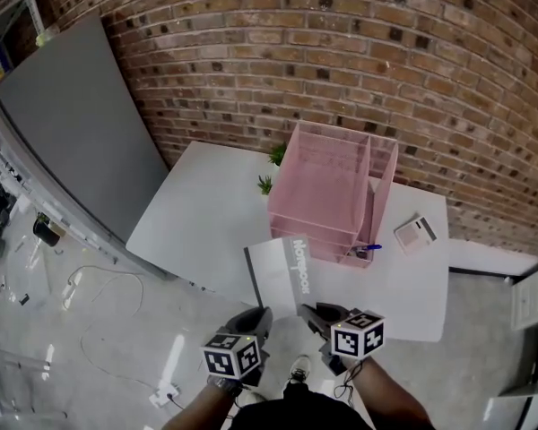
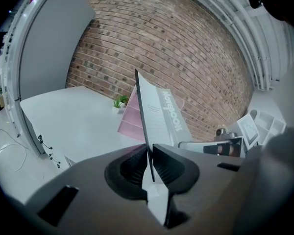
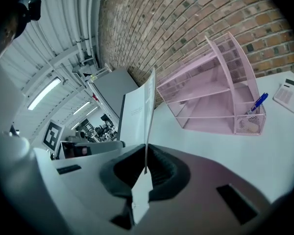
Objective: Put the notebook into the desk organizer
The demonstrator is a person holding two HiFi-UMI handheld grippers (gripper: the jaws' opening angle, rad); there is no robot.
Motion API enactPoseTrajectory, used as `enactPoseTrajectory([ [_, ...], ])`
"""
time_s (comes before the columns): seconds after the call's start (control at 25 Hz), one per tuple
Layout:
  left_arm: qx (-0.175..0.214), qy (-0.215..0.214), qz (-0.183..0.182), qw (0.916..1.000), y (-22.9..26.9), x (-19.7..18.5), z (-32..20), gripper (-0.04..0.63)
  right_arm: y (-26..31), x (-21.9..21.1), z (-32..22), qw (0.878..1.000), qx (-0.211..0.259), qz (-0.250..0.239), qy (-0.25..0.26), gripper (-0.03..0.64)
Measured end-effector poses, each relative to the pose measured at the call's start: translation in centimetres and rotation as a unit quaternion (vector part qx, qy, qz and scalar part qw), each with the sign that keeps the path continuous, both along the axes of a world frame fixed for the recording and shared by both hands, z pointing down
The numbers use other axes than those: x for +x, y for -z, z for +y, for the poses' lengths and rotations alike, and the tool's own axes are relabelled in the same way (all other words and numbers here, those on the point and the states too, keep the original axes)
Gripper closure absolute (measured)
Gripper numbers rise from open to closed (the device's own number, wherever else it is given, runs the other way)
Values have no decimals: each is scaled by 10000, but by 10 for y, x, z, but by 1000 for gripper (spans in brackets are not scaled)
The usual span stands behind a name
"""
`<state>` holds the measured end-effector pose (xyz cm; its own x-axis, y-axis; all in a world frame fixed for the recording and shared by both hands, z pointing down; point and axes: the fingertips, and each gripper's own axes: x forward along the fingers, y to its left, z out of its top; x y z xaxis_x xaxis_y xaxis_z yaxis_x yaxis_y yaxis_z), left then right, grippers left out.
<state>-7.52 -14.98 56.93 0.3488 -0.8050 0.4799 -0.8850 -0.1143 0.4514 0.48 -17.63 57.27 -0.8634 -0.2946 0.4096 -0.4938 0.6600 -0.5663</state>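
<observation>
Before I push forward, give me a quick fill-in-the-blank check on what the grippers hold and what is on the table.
1. The left gripper and the right gripper are each shut on an edge of the ____.
2. The desk organizer on the table is ____ in colour.
3. The pen standing in the organizer's mesh cup is ____.
4. The wall behind the table is made of ____.

Missing words: notebook; pink; blue; brick.
</observation>
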Motion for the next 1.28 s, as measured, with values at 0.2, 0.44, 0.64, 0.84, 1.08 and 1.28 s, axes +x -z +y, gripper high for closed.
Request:
enactPoseTrajectory([
  [0.2, -129, 13, 21, 9999, -12, 16, -13, 558, -13, 16, -14, 9999, -161, 1, 53, 603],
  [0.44, -264, -76, -20, 9996, -20, 29, -22, 558, -27, 29, -23, 9989, -475, -57, 1, 603],
  [0.64, -367, -136, -13, 9992, -26, 33, -33, 558, -34, 35, -32, 9982, -598, -16, -34, 603],
  [0.84, -473, -283, -33, 9985, -34, 34, -45, 557, -42, 35, -42, 9972, -743, -15, -115, 604],
  [1.08, -646, -499, -9, 9967, -45, 29, -53, 557, -55, 31, -46, 9944, -1027, -36, -245, 603],
  [1.28, -710, -686, 20, 9951, -50, 22, -61, 557, -60, 25, -51, 9922, -1158, -51, -454, 604],
])
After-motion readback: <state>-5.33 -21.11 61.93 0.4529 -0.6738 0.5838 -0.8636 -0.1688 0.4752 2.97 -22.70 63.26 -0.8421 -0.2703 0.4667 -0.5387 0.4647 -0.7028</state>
